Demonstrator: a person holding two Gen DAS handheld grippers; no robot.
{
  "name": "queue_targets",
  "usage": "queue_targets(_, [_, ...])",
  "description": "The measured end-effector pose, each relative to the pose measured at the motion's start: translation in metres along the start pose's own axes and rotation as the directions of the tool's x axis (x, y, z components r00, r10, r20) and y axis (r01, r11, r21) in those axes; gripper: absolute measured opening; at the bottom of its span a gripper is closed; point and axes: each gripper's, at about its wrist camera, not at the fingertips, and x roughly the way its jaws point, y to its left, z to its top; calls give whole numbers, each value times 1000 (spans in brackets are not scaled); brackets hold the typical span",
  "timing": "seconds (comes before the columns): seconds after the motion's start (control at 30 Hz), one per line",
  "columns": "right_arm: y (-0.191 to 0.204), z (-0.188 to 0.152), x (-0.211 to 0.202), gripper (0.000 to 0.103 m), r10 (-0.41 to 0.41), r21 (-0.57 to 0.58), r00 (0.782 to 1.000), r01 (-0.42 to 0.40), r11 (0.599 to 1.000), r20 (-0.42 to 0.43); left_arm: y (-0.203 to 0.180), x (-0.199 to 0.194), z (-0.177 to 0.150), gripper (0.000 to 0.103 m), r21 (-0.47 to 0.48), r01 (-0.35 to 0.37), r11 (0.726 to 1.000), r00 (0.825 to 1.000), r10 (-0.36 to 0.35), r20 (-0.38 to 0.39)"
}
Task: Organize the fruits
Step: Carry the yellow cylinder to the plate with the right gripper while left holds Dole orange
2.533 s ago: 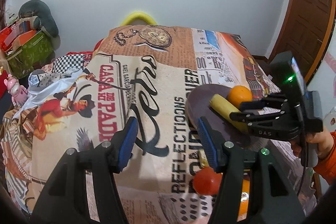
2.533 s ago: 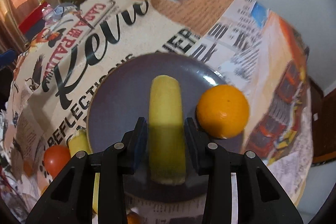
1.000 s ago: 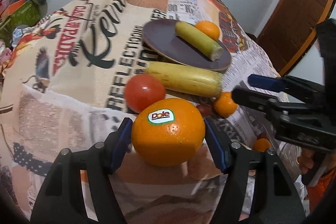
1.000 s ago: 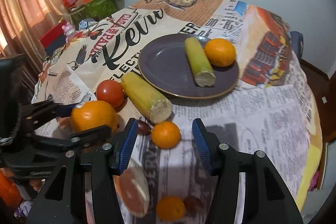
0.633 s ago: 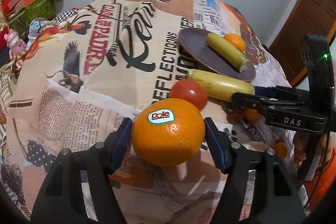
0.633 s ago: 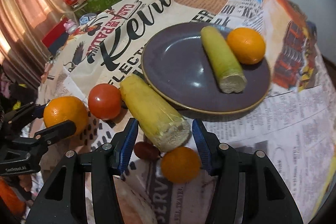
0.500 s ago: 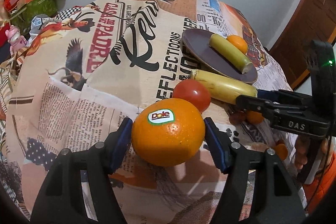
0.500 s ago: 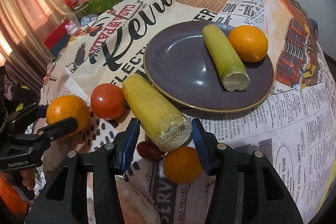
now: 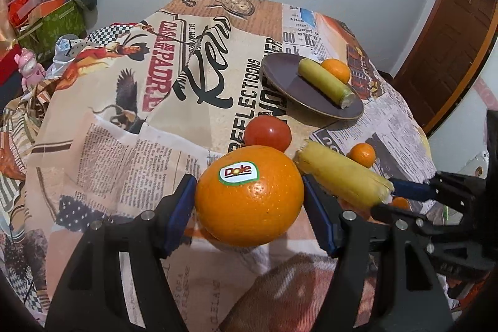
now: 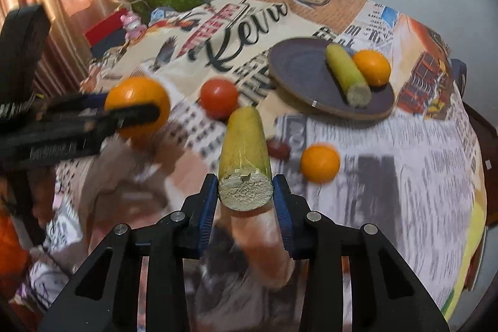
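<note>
My left gripper (image 9: 249, 204) is shut on a large orange with a Dole sticker (image 9: 249, 196) and holds it above the table; it also shows in the right wrist view (image 10: 137, 106). My right gripper (image 10: 244, 196) is shut on the cut end of a yellow stalk piece (image 10: 244, 151), lifted off the cloth; the stalk also shows in the left wrist view (image 9: 340, 178). A purple plate (image 10: 298, 64) holds a greenish stalk piece (image 10: 347, 73) and an orange (image 10: 372, 67).
A red tomato (image 10: 218, 97), a small orange (image 10: 320, 163) and a small dark red fruit (image 10: 279, 149) lie on the printed tablecloth (image 9: 102, 154). A pinkish fruit (image 10: 264, 241) lies below my right gripper. Boxes and toys (image 9: 37, 21) stand at the far left.
My right gripper has closed on the yellow stalk piece and lifted it from beside the plate. My left gripper still holds the Dole orange and has pulled back slightly.
</note>
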Motion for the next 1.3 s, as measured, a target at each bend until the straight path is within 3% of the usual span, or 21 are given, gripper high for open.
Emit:
queue_targets(0.3, [11,11,9,36,9,-31,999,-11,999,-46,8,-3,-15,68,-2,11,1000,1000,-11,-17])
queue_targets(0.87, [0,46,63,42,73,50,983,-66,997,-170,15,10,-18,68,-5,28,1000,999,-28,-32])
queue_targets(1.03, [0,45,59,36,78,51,986,-71,996,-145,13,9,-14,67,-3,16,1000,1000,-16,-26])
queue_targets(1.3, [-11,34,18,34,69,101,998,-68,993,-6,5,-4,1,68,13,3,1000,1000,-3,19])
